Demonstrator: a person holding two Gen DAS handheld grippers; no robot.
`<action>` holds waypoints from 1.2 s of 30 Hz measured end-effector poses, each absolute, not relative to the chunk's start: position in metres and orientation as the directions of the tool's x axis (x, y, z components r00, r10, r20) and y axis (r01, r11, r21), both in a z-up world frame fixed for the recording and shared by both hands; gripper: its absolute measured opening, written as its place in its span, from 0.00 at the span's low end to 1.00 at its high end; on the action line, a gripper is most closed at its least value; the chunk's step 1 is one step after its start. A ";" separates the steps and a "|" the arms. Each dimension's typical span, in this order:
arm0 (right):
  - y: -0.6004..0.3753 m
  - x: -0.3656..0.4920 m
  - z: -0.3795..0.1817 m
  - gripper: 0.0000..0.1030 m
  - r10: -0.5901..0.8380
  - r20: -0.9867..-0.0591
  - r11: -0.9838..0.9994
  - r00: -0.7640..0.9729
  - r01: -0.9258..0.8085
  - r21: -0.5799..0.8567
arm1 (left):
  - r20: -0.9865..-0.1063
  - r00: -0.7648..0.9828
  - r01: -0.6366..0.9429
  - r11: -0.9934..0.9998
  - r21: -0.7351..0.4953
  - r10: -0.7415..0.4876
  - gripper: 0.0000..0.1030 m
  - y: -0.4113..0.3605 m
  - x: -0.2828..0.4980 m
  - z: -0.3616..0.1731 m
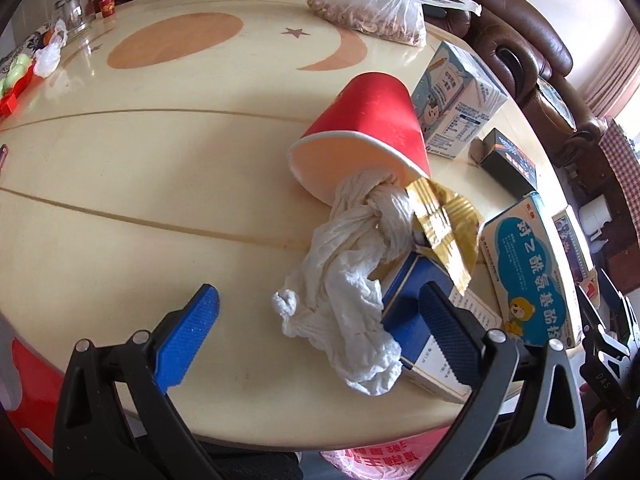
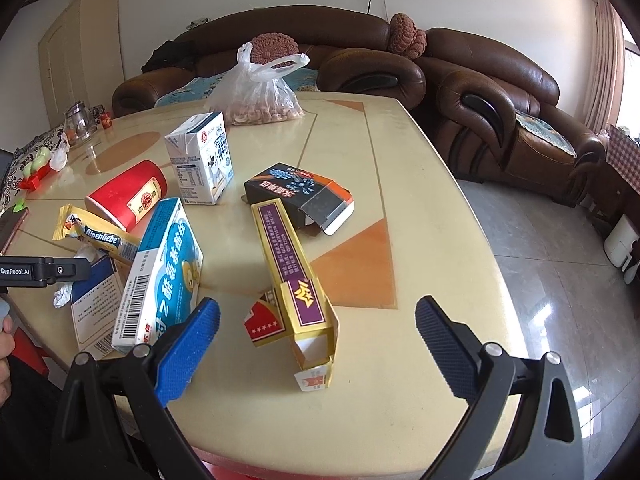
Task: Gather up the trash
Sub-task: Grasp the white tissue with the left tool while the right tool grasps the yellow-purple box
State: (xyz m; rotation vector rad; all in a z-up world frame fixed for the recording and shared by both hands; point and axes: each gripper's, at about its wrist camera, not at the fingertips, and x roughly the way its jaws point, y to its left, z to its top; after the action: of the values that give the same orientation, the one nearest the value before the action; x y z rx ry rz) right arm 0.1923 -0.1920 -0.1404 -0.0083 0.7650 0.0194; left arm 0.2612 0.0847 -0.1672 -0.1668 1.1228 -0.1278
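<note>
A crumpled white tissue (image 1: 344,292) trails out of a tipped red paper cup (image 1: 360,128) onto the cream table (image 1: 140,200). My left gripper (image 1: 319,289) is open, its jaws either side of the tissue's near end, the right finger over a blue box (image 1: 412,304). A gold wrapper (image 1: 444,228) lies beside the cup. My right gripper (image 2: 318,303) is open above a long gold-and-purple box (image 2: 292,272). Left of it are a blue-and-white medicine box (image 2: 160,276), an Alpenliebe wrapper (image 2: 96,236) and the red cup (image 2: 128,196).
A milk carton (image 2: 204,160), an open black box (image 2: 304,196) and a clear bag of nuts (image 2: 260,96) stand farther back. A glass jar (image 2: 80,122) sits far left. Brown sofas (image 2: 500,92) ring the table. A pink bag (image 1: 380,460) hangs below the near edge.
</note>
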 end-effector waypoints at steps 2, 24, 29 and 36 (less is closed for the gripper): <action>-0.192 0.193 -0.140 0.93 0.010 -0.692 1.000 0.722 -0.019 -0.005 | -0.881 0.432 0.021 0.979 -0.204 -0.193 0.95 0.084 0.261 -0.168; -0.190 0.197 -0.144 0.76 0.007 -0.696 0.999 0.718 -0.031 -0.022 | -0.857 0.382 0.097 0.937 -0.336 -0.347 0.46 0.081 0.273 -0.164; -0.188 0.201 -0.150 0.54 0.002 -0.711 0.998 0.703 -0.041 -0.038 | -0.867 0.374 0.115 0.944 -0.309 -0.329 0.34 0.071 0.275 -0.160; -0.192 0.203 -0.151 0.19 -0.007 -0.717 0.999 0.697 -0.033 -0.043 | -0.880 0.350 0.089 0.947 -0.310 -0.321 0.19 0.073 0.277 -0.155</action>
State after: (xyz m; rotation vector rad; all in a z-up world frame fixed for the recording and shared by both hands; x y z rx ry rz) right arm 0.2031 -0.1915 -0.1513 -0.0538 0.7997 0.0144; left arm 0.2765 0.0730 -0.1547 -0.2228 1.1864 -0.2680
